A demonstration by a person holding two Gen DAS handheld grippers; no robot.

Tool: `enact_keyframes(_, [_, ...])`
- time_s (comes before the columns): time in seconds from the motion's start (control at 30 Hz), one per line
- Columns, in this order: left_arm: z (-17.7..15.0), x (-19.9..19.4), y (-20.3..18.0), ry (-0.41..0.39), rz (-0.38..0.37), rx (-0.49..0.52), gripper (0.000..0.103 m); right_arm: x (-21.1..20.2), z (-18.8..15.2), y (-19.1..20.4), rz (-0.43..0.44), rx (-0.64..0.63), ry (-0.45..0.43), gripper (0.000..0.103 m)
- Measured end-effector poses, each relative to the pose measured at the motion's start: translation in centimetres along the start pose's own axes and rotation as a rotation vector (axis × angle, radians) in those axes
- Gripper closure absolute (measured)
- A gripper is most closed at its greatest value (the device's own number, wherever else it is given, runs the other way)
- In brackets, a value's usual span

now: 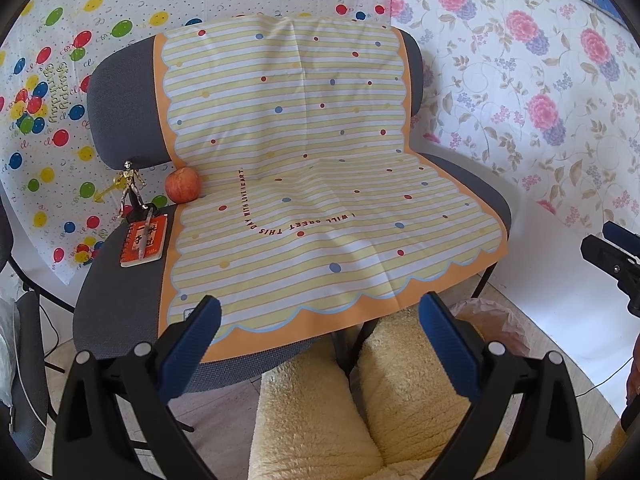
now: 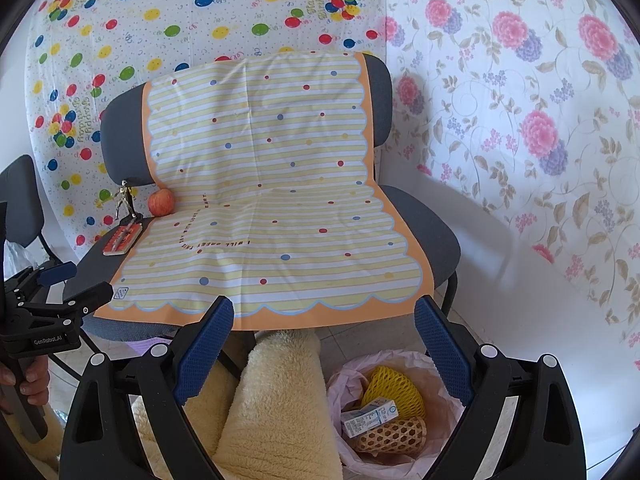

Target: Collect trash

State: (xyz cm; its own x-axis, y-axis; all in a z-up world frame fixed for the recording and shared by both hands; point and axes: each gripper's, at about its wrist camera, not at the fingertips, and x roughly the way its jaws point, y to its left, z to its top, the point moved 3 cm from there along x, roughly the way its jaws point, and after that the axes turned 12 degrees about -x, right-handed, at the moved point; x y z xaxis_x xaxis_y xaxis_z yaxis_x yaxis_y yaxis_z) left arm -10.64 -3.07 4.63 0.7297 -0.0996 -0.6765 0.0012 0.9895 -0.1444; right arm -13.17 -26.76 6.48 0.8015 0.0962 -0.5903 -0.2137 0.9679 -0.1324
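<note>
A bin lined with a pink bag [image 2: 400, 360] stands on the floor below the chair's front right corner. Inside lie a yellow foam net [image 2: 394, 386], a small carton [image 2: 370, 418] and a tan foam net [image 2: 394, 436]. My right gripper [image 2: 324, 344] hangs open above and left of the bin, nothing between its fingers. My left gripper [image 1: 320, 340] is open too, held over the chair's front edge. In the left wrist view only the bag's rim [image 1: 492, 316] shows.
A grey chair [image 1: 120, 312] carries a striped yellow mat [image 1: 320, 184]. At its back left sit an apple [image 1: 183, 185], a small figurine [image 1: 130, 188] and an orange notebook with a pen [image 1: 144, 240]. Fluffy cream-clad legs [image 1: 360, 400] are below. Another chair [image 2: 20, 196] stands at left.
</note>
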Motion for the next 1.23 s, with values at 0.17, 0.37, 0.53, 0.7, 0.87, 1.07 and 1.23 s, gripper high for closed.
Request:
enact_keyframes(0.17, [-0.2,-0.1,0.1,-0.006,0.014,-0.001,0.007,0.0,0.0,-0.1,0.0,0.0,0.002,0.012])
enact_keyframes(0.37, [-0.6,-0.3,0.0,-0.009,0.028,-0.013,0.007,0.0,0.0,-0.1,0.002,-0.001,0.001,0.012])
enact_keyframes(0.53, [-0.8,-0.5,-0.1,-0.012,0.037,-0.016,0.007,0.0,0.1,-0.1,0.002,-0.001,0.001,0.012])
enact_keyframes(0.7, [-0.7,-0.5,-0.1,-0.012,0.04,-0.015,0.007,0.0,0.0,-0.1,0.001,0.0,0.002,0.012])
enact_keyframes(0.87, [-0.8,-0.4,-0.2,-0.016,0.032,-0.003,0.007,0.2,0.0,-0.1,0.005,0.002,0.004,0.012])
enact_keyframes(1.07, [-0.7,0.3,-0.2,-0.028,0.038,0.023,0.007,2.3,-0.4,-0.3,0.023,0.019,0.028,0.012])
enact_keyframes(1.23, [-0.1,3.3,1.0,0.037,0.065,-0.02,0.007,6.4,0.7,-1.1,0.067,0.008,0.049,0.012])
